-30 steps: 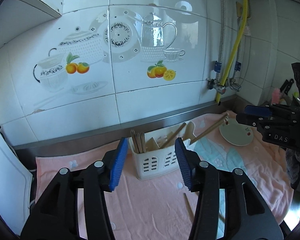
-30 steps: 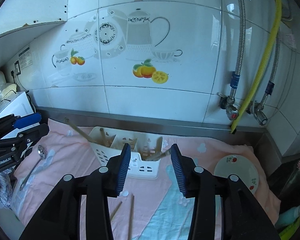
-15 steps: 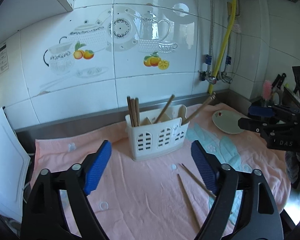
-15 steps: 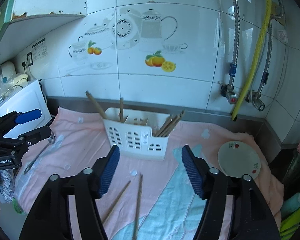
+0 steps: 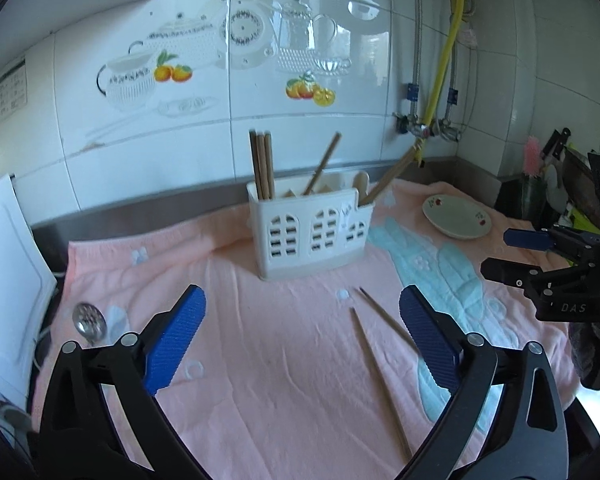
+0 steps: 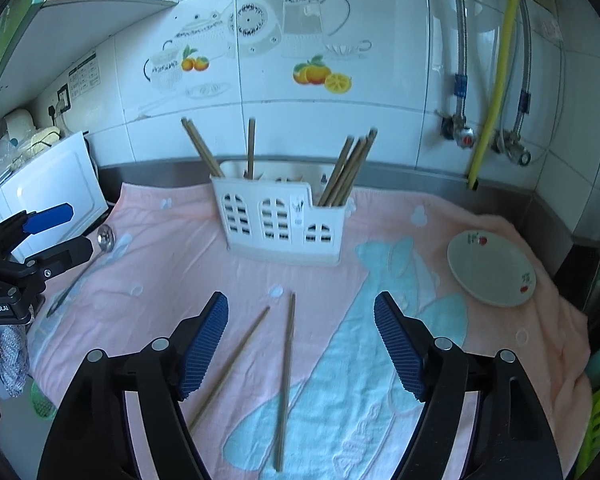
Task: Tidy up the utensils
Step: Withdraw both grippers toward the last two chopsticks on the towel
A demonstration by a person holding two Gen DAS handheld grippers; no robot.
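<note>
The towel (image 6: 380, 392) is soft matt cloth, pink and pale blue, lightly creased. The utensil holder (image 6: 278, 220) looks like smooth white plastic with cut-out windows. The chopsticks (image 6: 286, 364) lying on the towel look like plain matt wood, as do those standing in the holder. The ladle (image 6: 105, 238) is shiny perforated metal. The small plate (image 6: 490, 266) has a glossy glazed finish. The wall tiles (image 5: 300, 152) are glossy and reflective. The gripper pads (image 6: 204, 344) are ribbed blue plastic on smooth black frames.

White glazed wall tiles (image 6: 340, 128) with teapot-and-fruit decals (image 6: 320, 74). Yellow hose (image 6: 496, 72) and braided metal pipes (image 6: 458, 40) at right. Pink towel (image 5: 280, 360) covers the table. Daylight reflects off the tiles.
</note>
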